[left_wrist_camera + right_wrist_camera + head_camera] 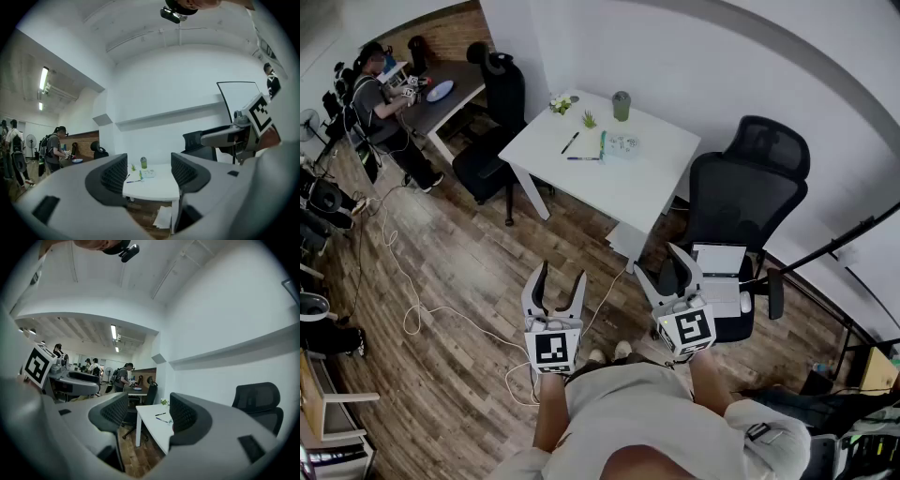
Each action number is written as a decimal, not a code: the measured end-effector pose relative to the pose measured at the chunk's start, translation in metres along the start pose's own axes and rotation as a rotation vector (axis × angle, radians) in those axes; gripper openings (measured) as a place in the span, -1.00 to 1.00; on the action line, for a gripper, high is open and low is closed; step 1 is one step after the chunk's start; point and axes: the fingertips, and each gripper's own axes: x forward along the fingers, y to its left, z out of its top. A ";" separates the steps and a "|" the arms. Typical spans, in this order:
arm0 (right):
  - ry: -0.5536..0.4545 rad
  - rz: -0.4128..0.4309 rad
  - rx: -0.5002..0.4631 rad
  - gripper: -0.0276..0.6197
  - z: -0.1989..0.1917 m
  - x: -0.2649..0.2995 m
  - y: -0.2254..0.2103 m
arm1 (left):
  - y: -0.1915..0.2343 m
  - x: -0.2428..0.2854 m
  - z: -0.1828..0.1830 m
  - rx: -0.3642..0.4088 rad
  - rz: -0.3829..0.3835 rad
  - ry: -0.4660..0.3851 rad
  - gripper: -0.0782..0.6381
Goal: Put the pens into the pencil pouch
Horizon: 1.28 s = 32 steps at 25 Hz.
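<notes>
While both tools hang well short of the desk, you have nothing in hand. Your left gripper (pixel 562 281), at lower centre of the head view, has its jaws spread wide with nothing between them. Your right gripper (pixel 664 270), just to its right, is equally parted and empty (each gripper's own view shows only distant furniture through the gap). Both point level toward the white table (pixel 628 192) in the upper middle of the frame, well apart from them across the wooden floor.

On that table lie a black pen (pixel 570 142), a blue pen (pixel 582 158) below it, and a green pen (pixel 602 144) just beside the clear pencil pouch (pixel 623 144). Whether the pouch is unzipped, I cannot tell. A green cup (pixel 622 105) stands behind them.

Mind your approach. A white cable (pixel 441 309) loops over the floor at lower left and could catch your feet. The black chair (pixel 741 202) at right crowds your right side. The pens look thin and lie flat on a smooth top, so a hasty pinch may roll one off the edge. The pouch looks light and will likely slide unless one gripper pins it.
</notes>
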 end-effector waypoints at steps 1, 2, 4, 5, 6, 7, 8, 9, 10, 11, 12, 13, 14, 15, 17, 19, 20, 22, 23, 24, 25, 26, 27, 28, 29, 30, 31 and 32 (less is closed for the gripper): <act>-0.005 0.002 0.008 -0.08 0.001 -0.001 0.001 | -0.001 -0.001 0.001 0.000 0.002 -0.001 0.02; -0.011 0.004 0.014 -0.08 0.002 -0.002 0.001 | -0.002 -0.003 0.002 0.000 0.004 -0.003 0.02; -0.025 0.003 0.018 -0.07 0.003 -0.003 0.002 | -0.004 -0.006 0.002 -0.003 0.008 -0.006 0.02; -0.028 0.001 0.019 -0.06 0.002 -0.004 0.003 | -0.005 -0.007 0.002 -0.006 0.009 -0.007 0.02; -0.027 0.001 0.020 -0.04 0.001 -0.003 0.004 | -0.006 -0.008 0.001 -0.008 0.011 -0.007 0.02; -0.023 0.003 0.021 -0.02 0.000 -0.002 0.006 | -0.005 -0.008 0.001 -0.008 0.013 -0.007 0.02; -0.020 0.008 0.021 -0.01 -0.001 0.000 0.007 | -0.005 -0.008 0.001 -0.007 0.014 -0.006 0.02; -0.017 0.012 0.019 -0.01 -0.002 0.001 0.009 | -0.004 -0.007 0.001 -0.005 0.014 -0.007 0.02; -0.016 0.016 0.016 -0.01 -0.003 0.003 0.009 | -0.003 -0.006 0.002 -0.003 0.014 -0.008 0.02; -0.016 0.019 0.013 -0.01 -0.003 0.005 0.009 | -0.002 -0.004 0.001 -0.001 0.013 -0.008 0.02; -0.016 0.022 0.012 -0.01 -0.004 0.007 0.008 | -0.002 -0.001 0.000 0.001 0.013 -0.007 0.02; -0.013 0.024 0.013 -0.01 -0.006 0.009 0.007 | -0.001 0.002 -0.001 -0.001 0.012 -0.005 0.02; -0.010 0.027 0.016 -0.01 -0.008 0.012 0.006 | 0.000 0.006 -0.003 -0.005 0.011 -0.004 0.02; -0.007 0.029 0.017 -0.02 -0.009 0.016 0.006 | 0.001 0.010 -0.004 -0.009 0.009 -0.004 0.02; -0.005 0.031 0.014 -0.01 -0.009 0.027 0.005 | 0.006 0.020 -0.005 -0.010 0.005 -0.007 0.02; -0.001 0.031 0.013 -0.02 -0.010 0.040 0.003 | 0.014 0.032 -0.005 -0.012 -0.001 -0.012 0.01; 0.002 0.029 0.011 -0.01 -0.010 0.047 0.002 | 0.019 0.038 -0.006 -0.014 -0.003 -0.015 0.01; 0.007 0.026 0.008 -0.01 -0.010 0.061 -0.001 | 0.029 0.051 -0.007 -0.016 -0.007 -0.018 0.01; 0.009 0.025 0.008 -0.01 -0.011 0.069 -0.003 | 0.035 0.058 -0.008 -0.016 -0.009 -0.019 0.01; 0.010 0.024 0.009 -0.01 -0.012 0.077 -0.006 | 0.040 0.066 -0.010 -0.016 -0.011 -0.019 0.01; 0.011 0.022 0.010 -0.01 -0.013 0.086 -0.009 | 0.046 0.073 -0.012 -0.016 -0.013 -0.018 0.01; 0.014 0.019 0.012 -0.01 -0.015 0.095 -0.012 | 0.051 0.081 -0.015 -0.018 -0.015 -0.017 0.01; 0.018 0.015 0.014 -0.02 -0.017 0.104 -0.014 | 0.057 0.088 -0.017 -0.021 -0.015 -0.015 0.01; 0.022 0.011 0.015 -0.01 -0.019 0.113 -0.016 | 0.064 0.096 -0.020 -0.026 -0.016 -0.013 0.01; 0.026 0.007 0.017 -0.01 -0.020 0.122 -0.018 | 0.070 0.103 -0.023 -0.030 -0.019 -0.009 0.01; 0.030 0.002 0.018 -0.01 -0.022 0.131 -0.020 | 0.076 0.110 -0.024 -0.033 -0.023 -0.005 0.01; 0.033 -0.002 0.017 -0.01 -0.022 0.140 -0.021 | 0.082 0.116 -0.025 -0.032 -0.029 -0.005 0.01; 0.036 -0.006 0.016 -0.01 -0.023 0.149 -0.022 | 0.088 0.123 -0.026 -0.031 -0.035 -0.006 0.01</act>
